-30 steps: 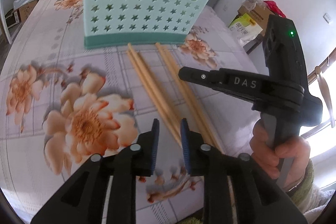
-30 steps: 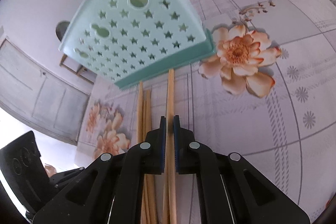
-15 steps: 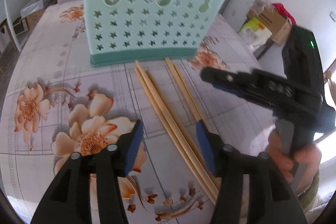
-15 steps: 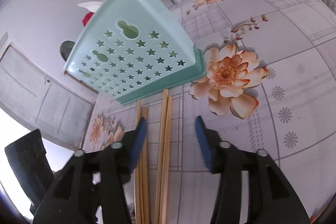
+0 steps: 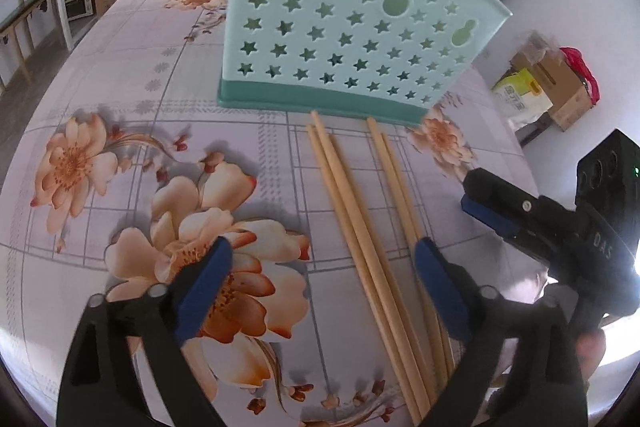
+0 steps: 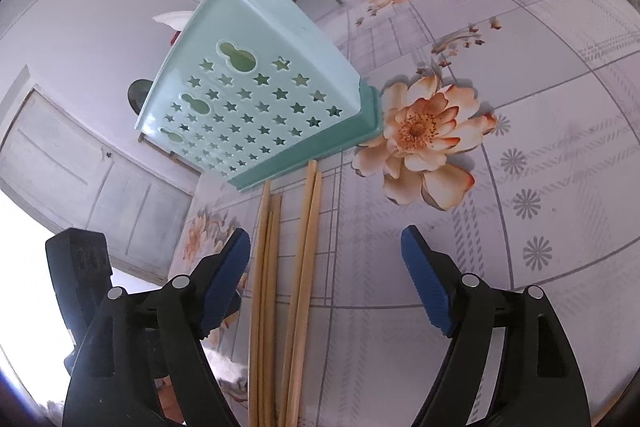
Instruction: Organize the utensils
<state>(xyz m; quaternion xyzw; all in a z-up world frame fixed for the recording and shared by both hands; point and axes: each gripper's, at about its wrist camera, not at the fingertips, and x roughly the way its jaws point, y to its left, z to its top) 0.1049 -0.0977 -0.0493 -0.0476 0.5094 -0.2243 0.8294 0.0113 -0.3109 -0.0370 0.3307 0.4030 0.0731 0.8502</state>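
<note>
Nearest the left camera, left tongs (image 5: 320, 263) gape wide, jaws just opened, gripping nothing; chopsticks (image 5: 360, 227) lie flat on the counter (image 5: 120, 99) below the gap, the right-hand pair passing under the right pad. Right tongs (image 6: 326, 251) also spread, jaws just opened, empty; the chopsticks run up between them, nearer the left pad, not touched. Four sticks in two loose pairs, side by side, tips pointing at the holder. Past them, mint holder (image 5: 352, 27) with star cutouts stands upright on the floral cloth, stick tips just short of its base. Right tongs also show at the left view's right edge (image 5: 500, 211), a hand (image 5: 588, 351) below them.
</note>
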